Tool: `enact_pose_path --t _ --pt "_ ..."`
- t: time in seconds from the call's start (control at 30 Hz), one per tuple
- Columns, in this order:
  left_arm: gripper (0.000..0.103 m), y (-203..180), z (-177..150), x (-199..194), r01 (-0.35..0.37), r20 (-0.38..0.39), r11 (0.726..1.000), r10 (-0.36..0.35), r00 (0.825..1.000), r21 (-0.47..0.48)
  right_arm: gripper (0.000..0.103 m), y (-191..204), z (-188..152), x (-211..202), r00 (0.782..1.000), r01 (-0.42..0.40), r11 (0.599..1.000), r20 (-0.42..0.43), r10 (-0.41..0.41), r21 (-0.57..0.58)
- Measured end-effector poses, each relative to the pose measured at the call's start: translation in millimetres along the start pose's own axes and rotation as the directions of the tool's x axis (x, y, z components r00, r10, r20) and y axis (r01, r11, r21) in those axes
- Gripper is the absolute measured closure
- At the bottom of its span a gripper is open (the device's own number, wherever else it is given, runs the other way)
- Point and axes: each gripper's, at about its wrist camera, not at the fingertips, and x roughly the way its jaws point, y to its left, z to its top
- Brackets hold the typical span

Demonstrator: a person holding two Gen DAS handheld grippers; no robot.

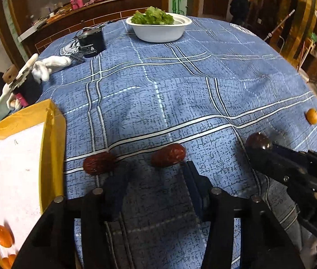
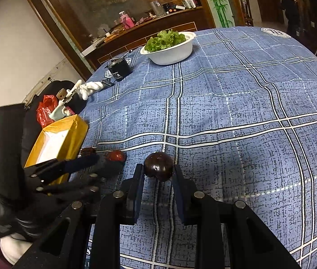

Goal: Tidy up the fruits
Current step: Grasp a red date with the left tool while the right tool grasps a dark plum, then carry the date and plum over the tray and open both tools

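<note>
1. The right gripper (image 2: 158, 174) is clamped on a dark, glossy purple-brown round fruit (image 2: 158, 166), one pad on each flank; in the left wrist view the same fruit (image 1: 259, 141) sits at the tip of this gripper at 3 o'clock, close to the blue plaid tablecloth (image 1: 181, 85) that covers the desk.
2. The left gripper (image 1: 150, 174) has nothing between its pads; its jaws stand apart, partly closed, above the cloth; a wrinkled red oval date (image 1: 168, 155) lies just beyond its right finger at 12 o'clock, and a second, darker red date (image 1: 99, 163) lies at 10 o'clock, just beside the left finger, which is blurred.
3. A yellow rectangular cardboard box with a white floor (image 1: 55, 139) stands at 9 o'clock, near the darker date; small orange mandarins (image 1: 0, 235) lie in its near corner.
4. One more orange mandarin (image 1: 311, 116) rests on the cloth at 2 o'clock, well apart from the box.
5. At the far side, at 12 o'clock, a white bowl (image 1: 160, 33) holds green leafy lettuce (image 1: 152, 16); a black mug-like container (image 1: 91, 42) and a white glove (image 1: 50, 65) lie at 11 o'clock.
</note>
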Motion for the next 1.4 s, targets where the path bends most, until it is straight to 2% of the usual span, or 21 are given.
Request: enact_pose_path --t 0.07,0.13,0.2,0.27,0.3,0.37,0.5,0.57,0.63,0.67,0.7,0.83,0.93,0.97,1.0,1.03,1.17,1.4 --pt "0.054 -0.8 -0.1 1.3 -0.01 -0.001 1.0 0.01 1.0 0.006 0.075 2.0 -0.1 -0.1 1.0 0.001 1.0 0.002 -0.001 -0.005" --pt "0.058 0.3 -0.4 1.2 -0.021 0.002 1.0 0.021 1.0 0.0 0.075 2.4 -0.8 -0.2 1.0 0.006 1.0 0.007 -0.006 -0.009" --pt "0.08 4.2 -0.2 0.5 -0.056 0.008 0.998 0.056 0.998 -0.012 0.075 2.4 -0.5 0.7 1.0 0.011 1.0 0.009 -0.011 -0.011" --pt "0.094 11.6 -0.1 -1.1 -0.072 0.014 0.997 0.072 0.997 -0.036 0.075 2.5 -0.5 1.5 1.0 0.015 1.0 0.009 -0.015 -0.011" --pt "0.099 16.9 -0.4 -3.5 -0.056 0.02 0.997 0.058 0.998 -0.06 0.075 2.5 -0.6 1.3 1.0 0.014 1.0 0.01 -0.014 -0.012" --pt "0.102 25.3 -1.2 -11.8 -0.007 0.051 0.995 0.013 0.999 -0.101 0.075 3.7 -0.7 0.7 1.0 0.017 1.0 0.016 -0.016 -0.019" --pt "0.101 19.7 -2.6 -22.9 -0.03 0.091 0.997 0.037 0.995 -0.072 0.075 2.6 -0.6 1.1 0.999 0.027 1.0 0.022 -0.026 -0.016" --pt "0.097 15.3 -2.1 -26.2 -0.02 0.104 0.999 0.025 0.994 -0.05 0.075 1.2 0.1 -0.1 0.999 0.023 1.0 0.024 -0.022 -0.008" --pt "0.083 10.8 -0.6 -28.6 -0.013 0.112 0.999 0.017 0.994 -0.032 0.075 0.9 0.9 -1.1 0.999 0.021 1.0 0.027 -0.021 -0.009" --pt "0.068 8.6 0.5 -30.5 -0.018 0.121 1.0 0.021 0.992 -0.023 0.075 0.8 1.0 -1.1 0.999 0.021 1.0 0.026 -0.021 -0.008" --pt "0.06 7.2 1.1 -32.2 -0.019 0.13 1.0 0.021 0.991 -0.019 0.075 0.6 1.0 -0.7 1.0 0.019 1.0 0.023 -0.019 -0.007" --pt "0.059 -2.6 5.9 -27.8 -0.029 0.13 0.999 0.026 0.991 0.019 0.075 0.6 2.2 -1.4 1.0 0.009 1.0 0.021 -0.009 -0.001" --pt "0.059 -10.3 9.2 -7.7 -0.049 0.08 0.997 0.044 0.996 0.058 0.075 1.2 2.4 -2.6 1.0 0.006 1.0 0.024 -0.006 -0.003" --pt "0.061 -13.3 8.3 1.6 -0.044 0.049 0.996 0.04 0.998 0.073 0.075 1.3 2.6 -2.7 1.0 0.008 1.0 0.025 -0.007 -0.004" --pt "0.07 -14.9 6.9 4.7 -0.04 0.042 0.996 0.036 0.998 0.082 0.075 1.4 2.6 -2.6 1.0 0.009 1.0 0.026 -0.009 -0.004" --pt "0.075 -17.7 6.2 2.4 -0.042 0.054 0.995 0.037 0.998 0.095 0.075 0.8 2.5 -2.2 1.0 0.01 1.0 0.025 -0.01 -0.002" --pt "0.075 -22.5 3.7 -9.2 -0.071 0.102 0.99 0.059 0.993 0.119 0.075 1.3 2.3 -1.2 1.0 0.013 1.0 0.022 -0.012 -0.005" --pt "0.075 8.5 -7.5 -76.6 0.015 0.215 1.0 -0.01 0.977 -0.024 0.075 10.0 1.1 -2.2 0.999 -0.023 0.999 0.033 0.024 -0.032"
